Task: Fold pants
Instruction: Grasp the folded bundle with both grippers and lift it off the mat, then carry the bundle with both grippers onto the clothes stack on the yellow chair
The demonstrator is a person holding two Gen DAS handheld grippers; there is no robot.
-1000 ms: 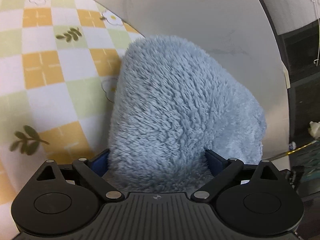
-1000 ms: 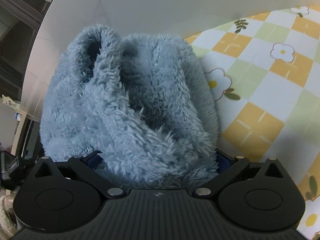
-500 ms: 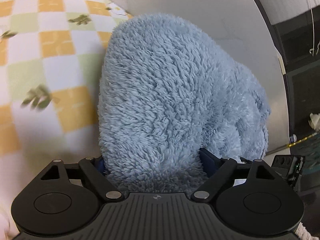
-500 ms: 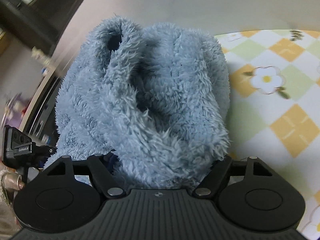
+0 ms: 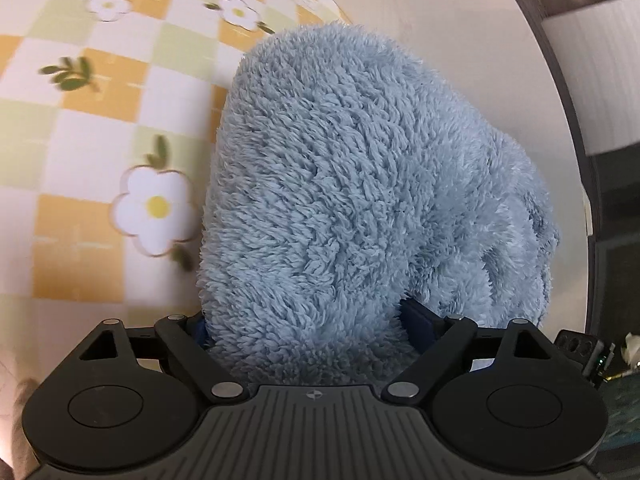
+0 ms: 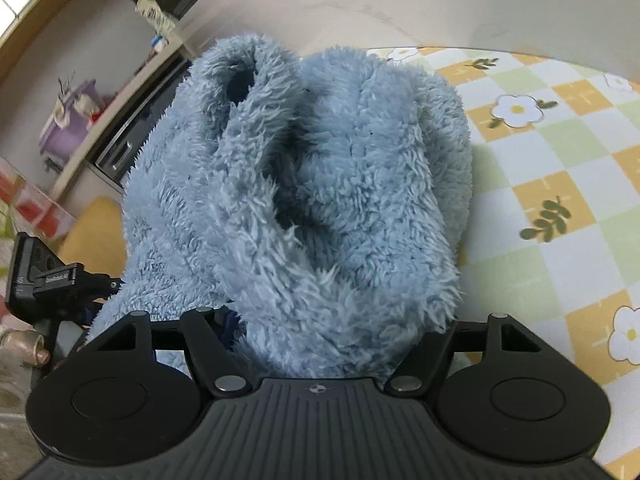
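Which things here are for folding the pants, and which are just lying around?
For the job: fluffy blue pants, left gripper, right gripper, checked tablecloth.
Just lying around: purple tub, yellow cushion.

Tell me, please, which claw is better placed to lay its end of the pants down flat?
Probably left. The left claw, jaws opening, has a smooth fold of the pants between them; the right claw, jaws closing, grips a bunched, creased wad.
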